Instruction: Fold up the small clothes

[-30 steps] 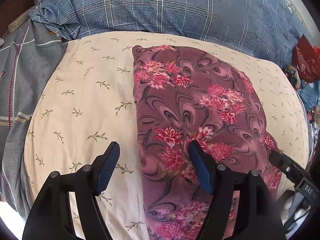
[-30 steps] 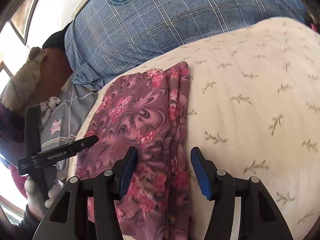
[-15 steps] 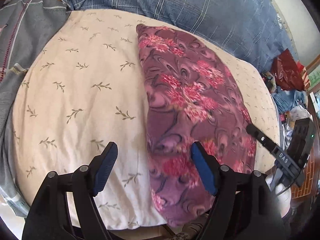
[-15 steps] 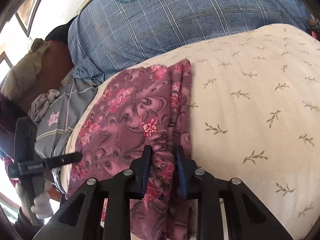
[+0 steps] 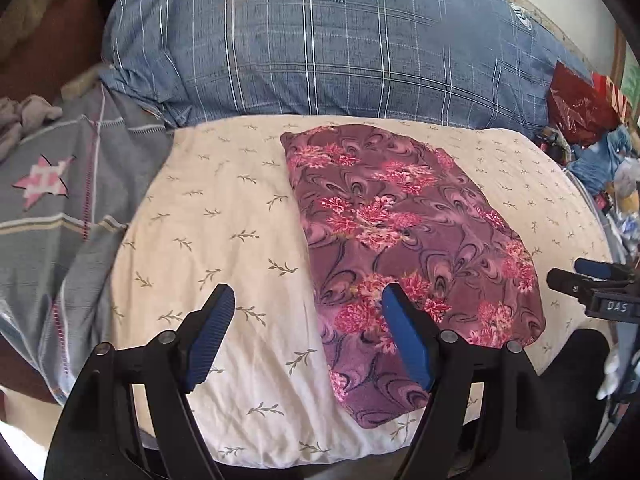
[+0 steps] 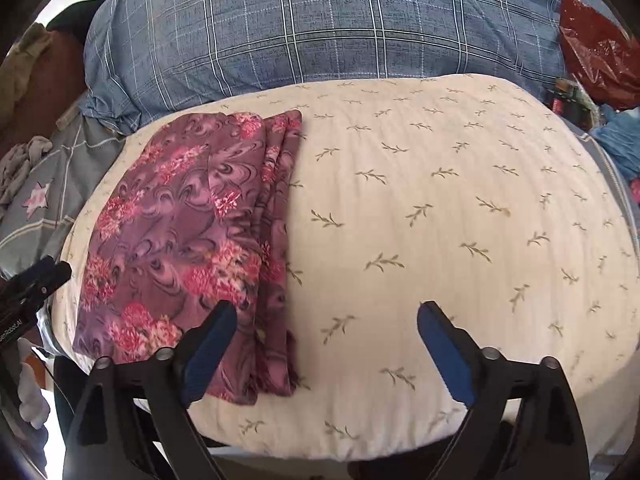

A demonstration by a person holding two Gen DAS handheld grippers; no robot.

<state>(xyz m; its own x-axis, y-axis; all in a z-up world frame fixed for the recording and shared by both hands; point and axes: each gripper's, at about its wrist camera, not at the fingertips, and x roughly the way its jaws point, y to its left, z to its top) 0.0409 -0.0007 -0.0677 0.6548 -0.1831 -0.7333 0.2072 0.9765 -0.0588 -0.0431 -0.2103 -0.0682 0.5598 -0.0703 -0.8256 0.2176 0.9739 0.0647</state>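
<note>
A purple garment with pink flowers [image 5: 404,236] lies folded flat on a cream pillow with a leaf print [image 5: 224,216]. In the right wrist view the garment [image 6: 184,236] shows stacked folded edges along its right side. My left gripper [image 5: 308,332] is open and empty, held above the pillow at the garment's near left edge. My right gripper [image 6: 324,348] is open and empty, held above the pillow just right of the garment's near edge. The right gripper's tip also shows in the left wrist view [image 5: 588,280], and the left gripper's tip in the right wrist view [image 6: 36,280].
A large blue plaid pillow [image 5: 340,44] lies behind the cream one. A grey blanket with a pink star [image 5: 52,184] lies to the left. A red plastic bag [image 5: 580,108] and clutter sit at the far right.
My right gripper, shut on the garment's near edge half a second ago, has opened and let go. Both grippers have drawn back and up, away from the garment.
</note>
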